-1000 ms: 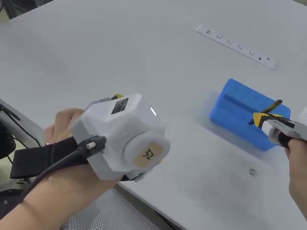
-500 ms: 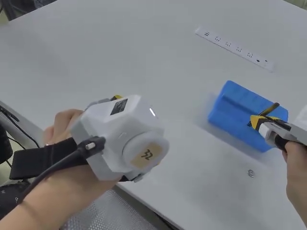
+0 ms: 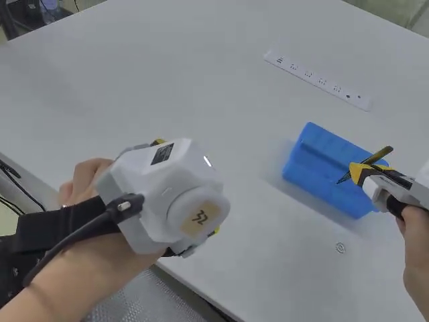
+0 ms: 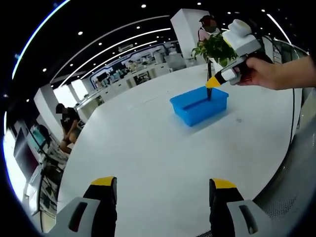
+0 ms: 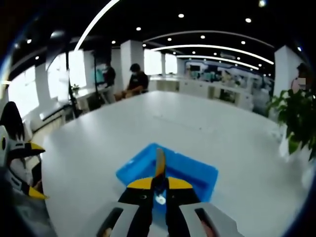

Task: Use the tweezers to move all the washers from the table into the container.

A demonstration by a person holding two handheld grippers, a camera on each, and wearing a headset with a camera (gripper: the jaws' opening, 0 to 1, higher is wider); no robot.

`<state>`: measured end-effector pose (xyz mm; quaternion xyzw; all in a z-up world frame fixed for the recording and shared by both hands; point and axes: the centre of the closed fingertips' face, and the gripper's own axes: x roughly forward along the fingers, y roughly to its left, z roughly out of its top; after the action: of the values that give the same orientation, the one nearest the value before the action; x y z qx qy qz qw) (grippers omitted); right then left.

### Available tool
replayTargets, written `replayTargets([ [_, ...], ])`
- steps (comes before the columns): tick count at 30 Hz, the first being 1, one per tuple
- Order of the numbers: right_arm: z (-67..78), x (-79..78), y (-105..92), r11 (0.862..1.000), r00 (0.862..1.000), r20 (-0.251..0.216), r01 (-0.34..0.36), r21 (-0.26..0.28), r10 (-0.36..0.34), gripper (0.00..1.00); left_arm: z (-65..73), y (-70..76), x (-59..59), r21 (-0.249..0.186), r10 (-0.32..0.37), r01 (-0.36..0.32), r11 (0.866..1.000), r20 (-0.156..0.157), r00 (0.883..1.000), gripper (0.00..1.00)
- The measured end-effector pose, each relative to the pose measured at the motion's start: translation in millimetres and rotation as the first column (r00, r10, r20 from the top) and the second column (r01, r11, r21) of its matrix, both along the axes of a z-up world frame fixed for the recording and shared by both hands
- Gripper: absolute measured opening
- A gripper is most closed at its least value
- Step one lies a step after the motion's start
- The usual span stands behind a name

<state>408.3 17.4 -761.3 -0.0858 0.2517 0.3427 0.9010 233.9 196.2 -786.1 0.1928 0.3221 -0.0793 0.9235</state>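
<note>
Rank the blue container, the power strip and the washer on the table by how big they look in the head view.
1. blue container
2. power strip: similar length but thinner; it lies farther off, so unsure
3. washer: by far smallest

A broad white table (image 3: 167,74) ran through a large open-plan hall, with a white power strip (image 3: 317,80) lying flat toward its far right corner. Below the table's near edge lay a grey perforated surface (image 3: 134,302). The dark ceiling (image 5: 222,24) carried small round spotlights (image 5: 180,16) and long curved light strips (image 5: 217,48). A white square column (image 5: 132,58) rose beyond the table's far end, near bright windows (image 5: 74,66). A leafy green plant (image 5: 296,116) stood past one edge of the table, and a person (image 5: 137,79) in dark clothes was at its far end.
</note>
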Motion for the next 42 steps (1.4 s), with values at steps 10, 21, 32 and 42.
replayTargets([
  [10,19.1,-19.2,-11.7,0.999,1.000,0.012,0.016,0.042,-0.017,0.05,0.4,-1.1,1.5,-0.001,-0.008,0.008,1.000,0.008,1.000,0.78],
  [21,-0.3,-46.4,-21.0,0.999,0.999,-0.046,0.015,0.042,-0.013,0.05,-0.9,-1.0,3.1,-0.004,-0.008,0.008,1.000,0.008,1.000,0.77],
  [32,-25.5,-60.9,-33.4,0.999,0.995,-0.100,0.029,0.024,-0.026,0.05,-2.5,-2.1,3.0,0.001,-0.015,0.015,1.000,0.001,1.000,0.77],
  [42,-42.9,-65.9,-44.1,0.999,0.990,-0.131,0.044,-0.019,-0.046,0.05,-3.2,-2.2,2.0,0.007,-0.017,0.017,1.000,-0.008,1.000,0.77],
])
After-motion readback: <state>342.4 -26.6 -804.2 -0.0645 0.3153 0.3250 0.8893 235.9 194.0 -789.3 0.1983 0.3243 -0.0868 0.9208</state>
